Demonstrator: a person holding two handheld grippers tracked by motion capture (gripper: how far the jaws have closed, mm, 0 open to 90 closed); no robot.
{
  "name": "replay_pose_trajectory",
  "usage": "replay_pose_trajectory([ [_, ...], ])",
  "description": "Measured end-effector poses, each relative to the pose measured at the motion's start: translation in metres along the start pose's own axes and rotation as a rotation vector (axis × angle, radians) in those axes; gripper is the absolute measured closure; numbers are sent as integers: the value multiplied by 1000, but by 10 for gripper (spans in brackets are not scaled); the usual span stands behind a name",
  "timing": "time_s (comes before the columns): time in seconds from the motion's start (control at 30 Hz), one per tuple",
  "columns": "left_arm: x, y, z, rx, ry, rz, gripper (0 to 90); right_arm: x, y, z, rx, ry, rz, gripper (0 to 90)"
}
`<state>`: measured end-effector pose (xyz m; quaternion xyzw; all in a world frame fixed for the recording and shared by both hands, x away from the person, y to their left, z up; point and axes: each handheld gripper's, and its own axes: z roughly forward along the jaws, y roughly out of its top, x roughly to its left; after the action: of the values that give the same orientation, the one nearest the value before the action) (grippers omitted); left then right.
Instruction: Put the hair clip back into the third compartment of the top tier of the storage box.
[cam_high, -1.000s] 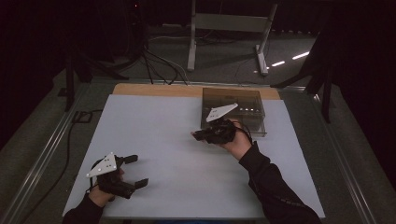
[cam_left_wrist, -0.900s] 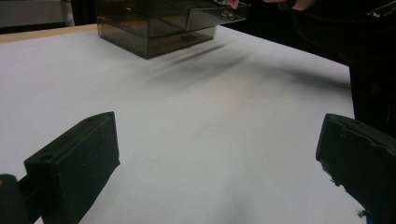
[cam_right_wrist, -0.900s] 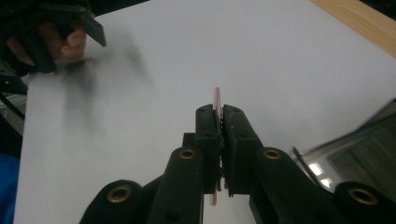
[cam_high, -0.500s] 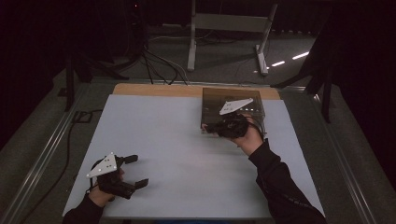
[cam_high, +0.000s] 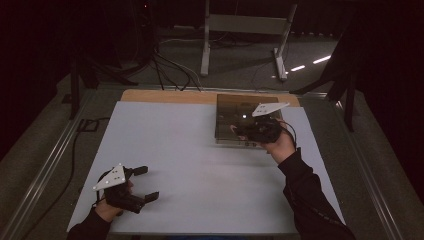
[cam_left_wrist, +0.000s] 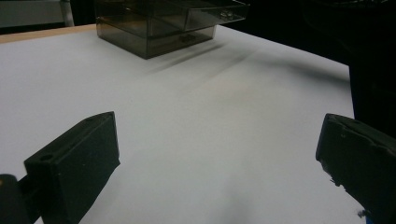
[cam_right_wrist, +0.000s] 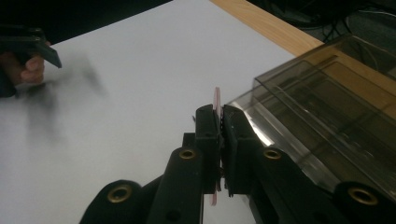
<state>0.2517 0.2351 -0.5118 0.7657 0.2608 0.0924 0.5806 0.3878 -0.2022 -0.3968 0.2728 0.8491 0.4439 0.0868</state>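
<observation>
Right tongs (cam_right_wrist: 219, 126) are clenched on a thin pink flat piece (cam_right_wrist: 216, 100), which stands on its edge between the two black jaws; its top edge rises a little above the jaw tips and a small part shows again below them. What this piece is, I cannot tell. In the high view the right tongs (cam_high: 239, 132) are over the near part of a smoky transparent box (cam_high: 235, 107), with the grey three-cornered plate (cam_high: 269, 108) on top and the person's right hand (cam_high: 280, 146) behind them. In the right gripper view the box (cam_right_wrist: 327, 121) is just beside the jaws, on their right side, and its clear top shows layers like drawers below.

Left tongs (cam_high: 147, 183) are released, with the jaws wide apart, and they hold nothing. They are low over the near left part of the white tabletop (cam_high: 200, 165), held by the left hand (cam_high: 107, 207). In the left gripper view the two jaws stand at the two sides with bare tabletop (cam_left_wrist: 196, 140) between them. Far ahead there is the same box (cam_left_wrist: 159, 28), and one drawer (cam_left_wrist: 215, 11) is pulled out a little from it, with something small and shiny inside that I cannot identify.

The box stands at the far right part of the tabletop, next to a wooden strip (cam_high: 165, 96) along the far edge. The two tongs are well apart from each other.
</observation>
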Motion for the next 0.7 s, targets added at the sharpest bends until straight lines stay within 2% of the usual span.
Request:
replay_pose_trajectory([
  [0.47, 1, 0, 0, 1, 1, -3, 5, -15, -7, -20, -9, -58, 32, 860],
  [0.7, 0, 0, 0, 3, 3, 0, 4, -27, -13, -31, -16, -93, 65, 861],
])
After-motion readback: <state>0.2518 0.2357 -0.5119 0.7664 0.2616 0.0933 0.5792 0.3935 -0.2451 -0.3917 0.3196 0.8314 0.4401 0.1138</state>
